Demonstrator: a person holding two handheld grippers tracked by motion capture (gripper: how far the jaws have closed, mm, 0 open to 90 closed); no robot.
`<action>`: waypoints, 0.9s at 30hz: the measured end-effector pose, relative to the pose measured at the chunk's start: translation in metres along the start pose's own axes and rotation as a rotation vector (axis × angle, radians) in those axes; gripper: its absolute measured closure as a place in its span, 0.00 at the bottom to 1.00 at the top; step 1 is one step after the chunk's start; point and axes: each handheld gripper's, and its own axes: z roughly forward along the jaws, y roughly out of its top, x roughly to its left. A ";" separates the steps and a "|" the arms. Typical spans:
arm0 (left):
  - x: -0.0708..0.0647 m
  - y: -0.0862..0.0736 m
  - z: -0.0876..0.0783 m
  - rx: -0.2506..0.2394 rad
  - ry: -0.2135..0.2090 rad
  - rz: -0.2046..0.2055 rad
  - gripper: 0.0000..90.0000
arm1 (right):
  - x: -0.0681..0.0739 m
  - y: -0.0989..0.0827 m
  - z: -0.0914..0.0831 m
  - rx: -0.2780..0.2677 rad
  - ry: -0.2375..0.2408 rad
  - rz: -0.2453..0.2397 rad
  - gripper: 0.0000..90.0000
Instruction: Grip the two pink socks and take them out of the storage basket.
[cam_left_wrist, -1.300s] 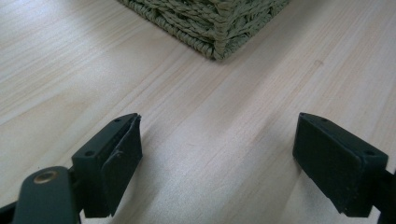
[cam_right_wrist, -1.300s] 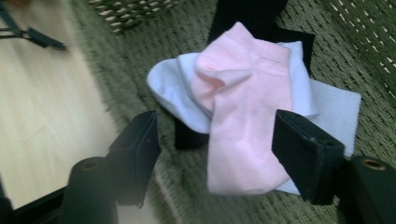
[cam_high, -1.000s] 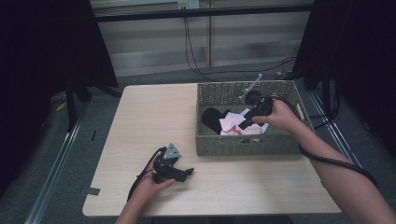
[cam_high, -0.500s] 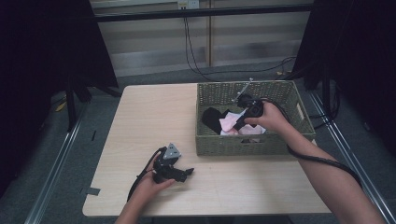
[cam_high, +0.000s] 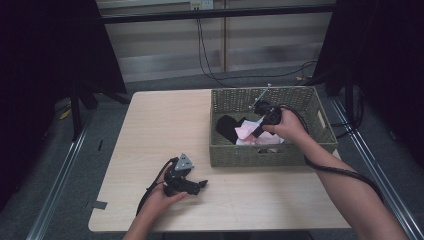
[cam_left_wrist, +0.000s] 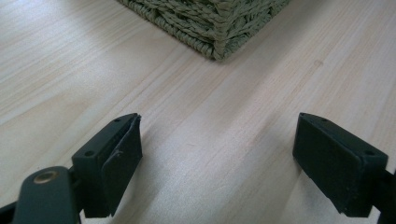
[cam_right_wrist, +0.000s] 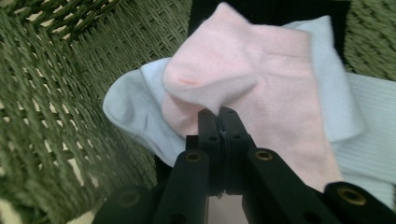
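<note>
1. Pale wood counter (cam_high: 150, 125) fills the near ground, and on it the left gripper (cam_left_wrist: 217, 154) rests with its fingers spread wide, nothing between them, a corner of the woven basket (cam_left_wrist: 219, 28) just ahead.
2. Over to the basket (cam_high: 260, 155) at the counter's right side: the right gripper (cam_high: 257, 131) is down inside it, and its fingers have just been closing.
3. Seen up close, the right gripper (cam_right_wrist: 219, 116) has those fingers clenched tight on a fold of the pink sock (cam_right_wrist: 243, 65), which lies on top of the pile.
4. Under it sit a pale blue sock (cam_right_wrist: 135, 112) and a white ribbed one (cam_right_wrist: 369, 116), with something black (cam_right_wrist: 271, 9) behind.
5. So it looks like the grab is made; the lift comes next. It calls for a straight pull up clear of the rim, without dragging the blue sock along.
</note>
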 end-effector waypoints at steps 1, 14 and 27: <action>0.000 0.000 0.000 -0.001 -0.001 -0.003 0.17 | -0.001 -0.001 -0.006 -0.011 0.000 0.005 0.99; 0.000 0.000 0.000 0.001 0.002 0.004 0.17 | -0.002 -0.004 -0.065 -0.063 -0.016 0.008 0.99; 0.000 0.000 -0.001 0.006 0.001 0.006 0.17 | 0.001 -0.006 -0.115 -0.094 -0.030 0.008 0.99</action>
